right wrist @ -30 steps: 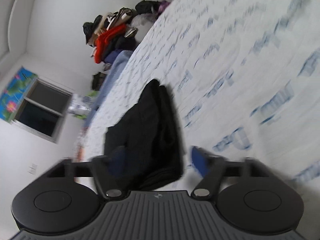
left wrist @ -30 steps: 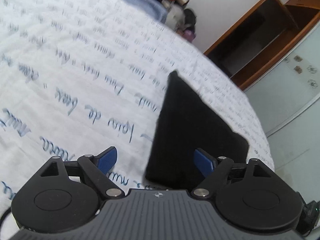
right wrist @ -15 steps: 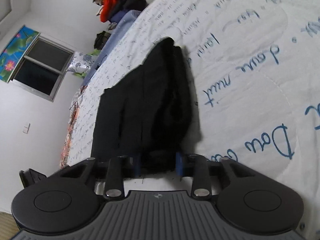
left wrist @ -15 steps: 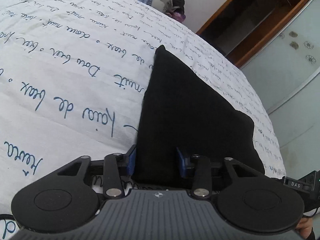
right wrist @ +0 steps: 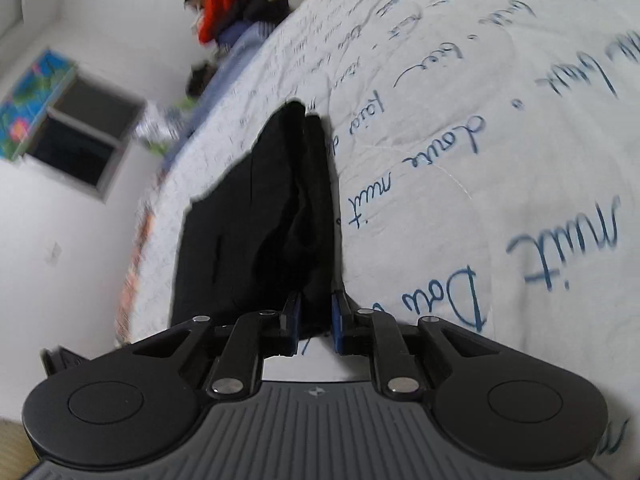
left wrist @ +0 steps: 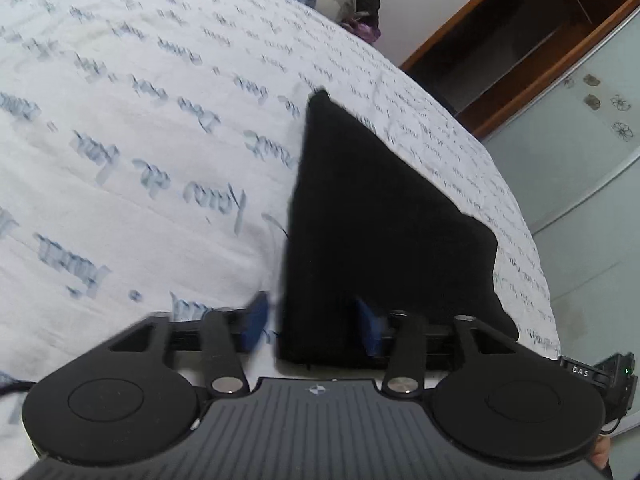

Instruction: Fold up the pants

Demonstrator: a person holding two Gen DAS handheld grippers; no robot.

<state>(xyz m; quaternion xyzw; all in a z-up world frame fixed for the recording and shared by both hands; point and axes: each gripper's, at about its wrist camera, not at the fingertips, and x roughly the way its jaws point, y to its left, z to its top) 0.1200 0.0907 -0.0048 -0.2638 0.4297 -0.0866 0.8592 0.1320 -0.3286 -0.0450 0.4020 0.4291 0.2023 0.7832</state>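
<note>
Soft, even daylight; fisheye-bent edges, motion blur throughout.

Matt black cloth pants [left wrist: 372, 220], soft printed cotton bedsheet [left wrist: 140, 160], glossy wooden shelf [left wrist: 520, 40]

the left handheld two-finger gripper [left wrist: 312, 322] is matte black plastic: a ribbed central housing with a small white emblem, two round discs with inset circles at its sides, silver pivot screws on the black linkage bars, and blue finger pads [left wrist: 370, 330]. a small black unit lettered "das" with a green light sits at its right edge. the right handheld two-finger gripper [right wrist: 315, 320] looks identical.
</note>
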